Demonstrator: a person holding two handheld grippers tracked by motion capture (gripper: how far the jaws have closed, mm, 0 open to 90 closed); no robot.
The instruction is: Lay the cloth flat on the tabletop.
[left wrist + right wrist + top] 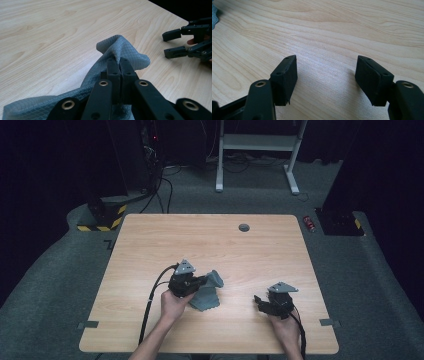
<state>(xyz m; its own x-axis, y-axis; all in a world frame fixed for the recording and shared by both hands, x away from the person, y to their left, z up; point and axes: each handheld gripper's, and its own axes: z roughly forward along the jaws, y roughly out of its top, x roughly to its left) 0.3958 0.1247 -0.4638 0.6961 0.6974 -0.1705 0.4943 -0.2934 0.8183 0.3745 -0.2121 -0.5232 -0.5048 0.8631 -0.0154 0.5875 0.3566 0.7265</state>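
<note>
In the high view, the grey cloth point(206, 292) lay near the middle of the wooden table point(150, 240), slightly toward six o'clock. The left gripper point(202, 281) pinched its upper fold, lifting that part off the surface. The right gripper point(259, 301) sat at about three o'clock from the cloth, well apart from it, jaws spread and empty.

In the left gripper view, the two black jaws were pressed together on a ridge of the quilted cloth point(120, 47), which bunched up ahead of them at twelve o'clock and trailed back toward seven o'clock. The right gripper point(172, 43) showed at two o'clock, its jaws parted.

In the right gripper view, the jaws stood wide apart over bare wood with nothing between them; a scrap of the cloth point(214, 15) peeked in at ten o'clock.

Judging from this, the cloth had been gripped and partly gathered, but it remained crumpled; any fold or flattening seemed unfinished, with the right gripper not yet engaged.
</note>
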